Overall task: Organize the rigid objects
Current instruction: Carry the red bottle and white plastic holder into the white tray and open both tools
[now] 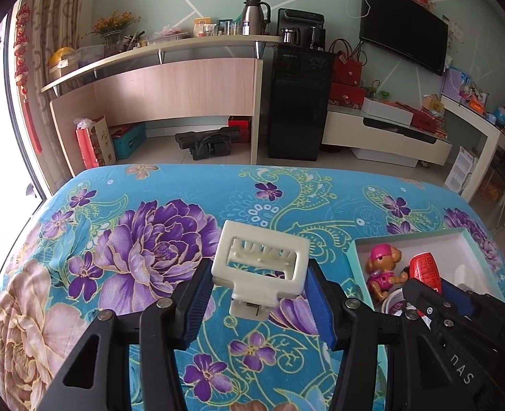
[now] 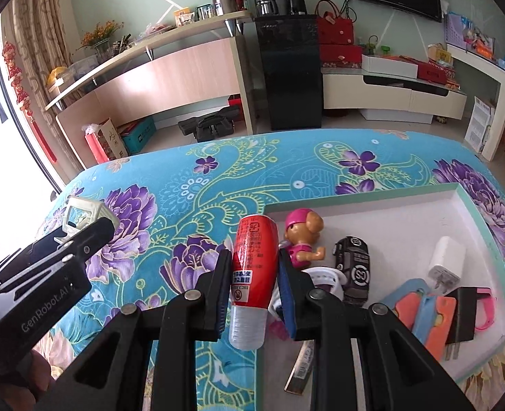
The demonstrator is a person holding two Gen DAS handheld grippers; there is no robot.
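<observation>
A: While both grippers hang over the flowered cloth (image 1: 142, 239) on the bench, what does the left gripper (image 1: 260, 294) carry?

B: One cream plastic hair claw (image 1: 261, 267), boxy, with a row of teeth inside its open frame. The ribbed blue fingers (image 1: 195, 301) are clamped on its hinge end, one at each side.

A: And the right gripper (image 2: 255, 274)?

B: Its fingers (image 2: 288, 294) press both sides of one red tube (image 2: 252, 267), a smooth cylinder with printed text and a clear ridged cap pointing toward the camera. It sits above the near left edge of the shallow white box (image 2: 485, 226) with the mint rim.

A: What lies in that box?

B: One glossy toy pup (image 2: 303, 239) with a pink cap, one black toy car (image 2: 353, 267), one white plug block (image 2: 444, 263), one black plug (image 2: 461, 315) with metal prongs, flat blue and orange card shapes (image 2: 427, 311), and a white round piece (image 2: 324, 274) half hidden behind the right fingers. A thin flat strip (image 2: 302, 366) lies by the near edge; its material I cannot tell.
</observation>
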